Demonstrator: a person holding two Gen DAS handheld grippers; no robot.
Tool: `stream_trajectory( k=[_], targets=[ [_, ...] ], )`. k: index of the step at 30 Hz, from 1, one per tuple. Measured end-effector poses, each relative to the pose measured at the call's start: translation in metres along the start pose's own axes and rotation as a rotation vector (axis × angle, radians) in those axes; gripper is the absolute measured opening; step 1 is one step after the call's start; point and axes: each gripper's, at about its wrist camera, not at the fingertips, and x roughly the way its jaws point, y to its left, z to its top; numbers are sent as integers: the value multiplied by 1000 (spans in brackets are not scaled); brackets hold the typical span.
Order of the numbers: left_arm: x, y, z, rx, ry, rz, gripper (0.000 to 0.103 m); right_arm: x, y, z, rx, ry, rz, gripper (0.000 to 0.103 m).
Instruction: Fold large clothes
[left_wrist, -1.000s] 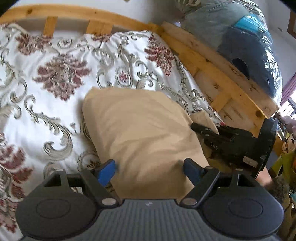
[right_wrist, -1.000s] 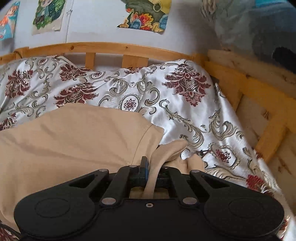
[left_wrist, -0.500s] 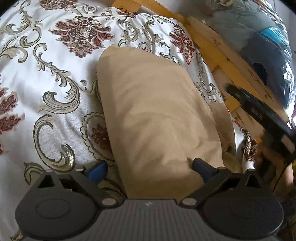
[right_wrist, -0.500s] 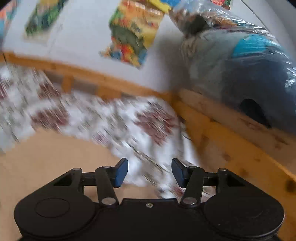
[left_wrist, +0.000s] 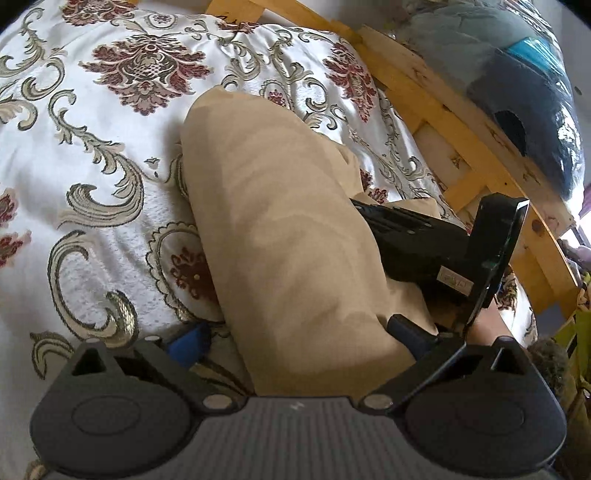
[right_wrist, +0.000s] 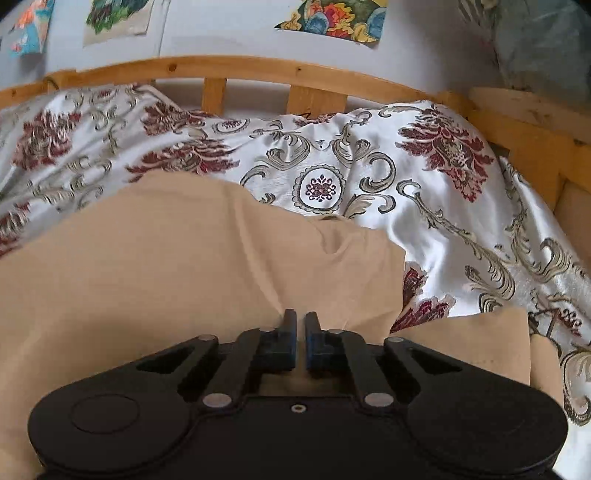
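A tan garment (left_wrist: 280, 229) lies folded into a long strip on the patterned bedspread (left_wrist: 92, 155). My left gripper (left_wrist: 295, 336) is open, its blue pads (left_wrist: 190, 341) on either side of the strip's near end. My right gripper (right_wrist: 300, 332) rests low on the tan garment (right_wrist: 166, 266), jaws nearly closed with a thin gap and no cloth seen between them. It also shows in the left wrist view (left_wrist: 417, 236), lying against the strip's right side. A loose tan flap (right_wrist: 480, 343) lies to its right.
A wooden bed rail (right_wrist: 258, 74) runs along the far side and the right side (left_wrist: 461, 122). A plastic-wrapped bundle of bedding (left_wrist: 517, 74) sits beyond the right rail. Posters (right_wrist: 332, 18) hang on the wall.
My right gripper let go of the sleeve, swung up open, then came down on the garment with jaws almost shut. The left gripper stayed open over the strip's near end.
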Motion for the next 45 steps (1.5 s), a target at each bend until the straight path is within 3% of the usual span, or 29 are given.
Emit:
stream_trajectory(
  k=[4,6,9,11,14,17,24,29,31,36,39,45],
  targets=[
    [-15,-6,8,-15,-7,18,102,-17,-8,6,58,-43,7,8],
    [-26,-9,10,-13,-15,21,102,-33,-10,17,69,-95,4,25],
    [-43,-5,4,-41,-28,16,102,-50,-10,35,71,-175,21,33],
    [-49,3,-3,-82,-33,8,102,-54,-9,44,90,-181,107,33],
    [-46,15,-13,-127,-18,16,103,-47,4,44,48,-116,246,33],
    [-40,20,-18,-152,-4,16,103,-37,19,29,-34,-92,225,33],
    [-30,8,-20,-71,-17,83,103,-25,34,10,-94,-109,166,32],
    [-33,-3,-20,-38,-8,121,103,-47,19,23,-18,-64,146,32],
    [-39,-3,-17,-67,-16,95,102,-72,14,26,-15,-53,135,32],
    [-39,-8,-19,-53,-19,103,103,-116,6,9,-19,34,124,49],
    [-31,-7,-20,-82,1,114,103,-111,4,-7,10,106,104,49],
    [-28,-8,-23,-55,-6,138,103,-99,-2,-17,67,119,92,49]
  ],
)
